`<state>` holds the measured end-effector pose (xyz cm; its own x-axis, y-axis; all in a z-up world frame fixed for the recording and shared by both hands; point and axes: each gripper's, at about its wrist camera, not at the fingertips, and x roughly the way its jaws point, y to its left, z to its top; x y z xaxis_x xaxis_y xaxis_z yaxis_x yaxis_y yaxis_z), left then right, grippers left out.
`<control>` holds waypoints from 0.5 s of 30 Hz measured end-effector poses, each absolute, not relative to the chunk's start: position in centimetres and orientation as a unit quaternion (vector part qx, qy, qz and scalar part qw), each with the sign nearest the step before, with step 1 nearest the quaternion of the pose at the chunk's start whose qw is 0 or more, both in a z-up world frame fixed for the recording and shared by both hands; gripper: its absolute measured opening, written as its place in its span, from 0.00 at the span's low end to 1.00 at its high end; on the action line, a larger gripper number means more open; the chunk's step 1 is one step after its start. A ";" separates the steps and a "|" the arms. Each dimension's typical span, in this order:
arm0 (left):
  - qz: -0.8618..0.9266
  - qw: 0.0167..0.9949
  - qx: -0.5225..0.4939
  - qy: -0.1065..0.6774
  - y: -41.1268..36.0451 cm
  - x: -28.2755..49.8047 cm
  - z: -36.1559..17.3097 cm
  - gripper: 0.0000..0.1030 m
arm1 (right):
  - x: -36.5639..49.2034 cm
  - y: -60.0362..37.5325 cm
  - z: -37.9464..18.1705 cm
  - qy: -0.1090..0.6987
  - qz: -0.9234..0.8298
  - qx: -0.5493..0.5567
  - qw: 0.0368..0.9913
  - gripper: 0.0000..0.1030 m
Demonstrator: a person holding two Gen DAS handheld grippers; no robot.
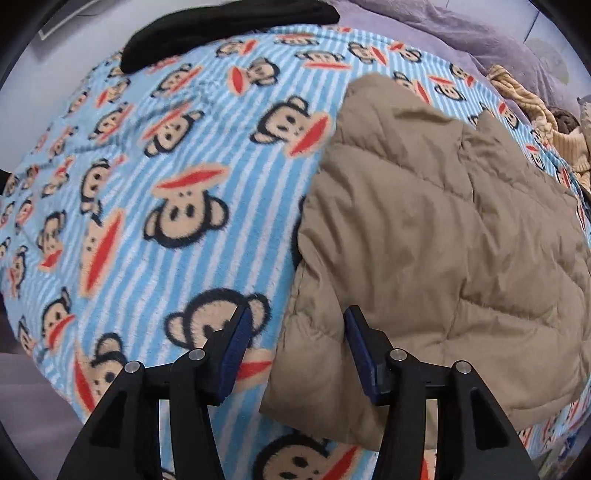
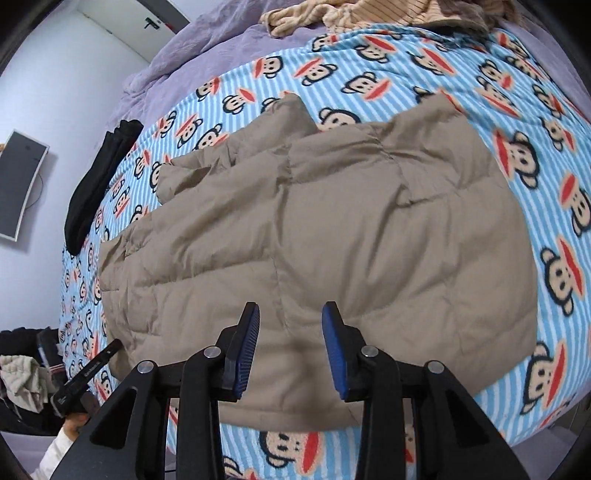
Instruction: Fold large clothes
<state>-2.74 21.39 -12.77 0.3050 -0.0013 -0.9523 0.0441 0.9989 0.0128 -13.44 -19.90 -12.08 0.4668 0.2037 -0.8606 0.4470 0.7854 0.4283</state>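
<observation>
A tan quilted puffer jacket (image 1: 424, 240) lies folded on a blue striped blanket with monkey faces (image 1: 177, 206). My left gripper (image 1: 295, 317) is open just above the jacket's near left edge, its right finger over the fabric, its left finger over the blanket. In the right wrist view the same jacket (image 2: 332, 229) spreads across the middle of the blanket (image 2: 535, 184). Over the jacket's near hem hovers my right gripper (image 2: 290, 314), open with nothing between its blue pads. The left gripper (image 2: 88, 373) shows at the lower left of that view, held by a hand.
A folded black garment (image 1: 229, 29) lies at the blanket's far edge, seen also as the black garment (image 2: 99, 184). Beige striped clothes (image 1: 546, 125) are heaped at the right, beside a purple cover (image 1: 461, 29). A wall screen (image 2: 22, 184) and a door (image 2: 122, 33) stand at the left.
</observation>
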 end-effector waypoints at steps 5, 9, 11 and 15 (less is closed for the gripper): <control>-0.067 0.848 0.031 0.526 17.8 -0.8 -8.5 0.53 | -8.5 -19.4 -12.1 0.501 -0.063 0.288 0.814 0.37; -0.099 0.838 0.069 0.533 12.8 2.6 -11.0 0.53 | -4.9 -19.0 -13.6 0.514 -0.071 0.267 0.812 0.37; -0.082 0.826 0.086 0.551 11.0 3.9 -13.2 0.53 | -3.4 -19.1 -15.0 0.527 -0.081 0.264 0.803 0.37; -0.077 0.826 0.101 0.549 9.4 5.0 -14.5 0.56 | -1.8 -19.7 -16.9 0.539 -0.091 0.262 0.795 0.37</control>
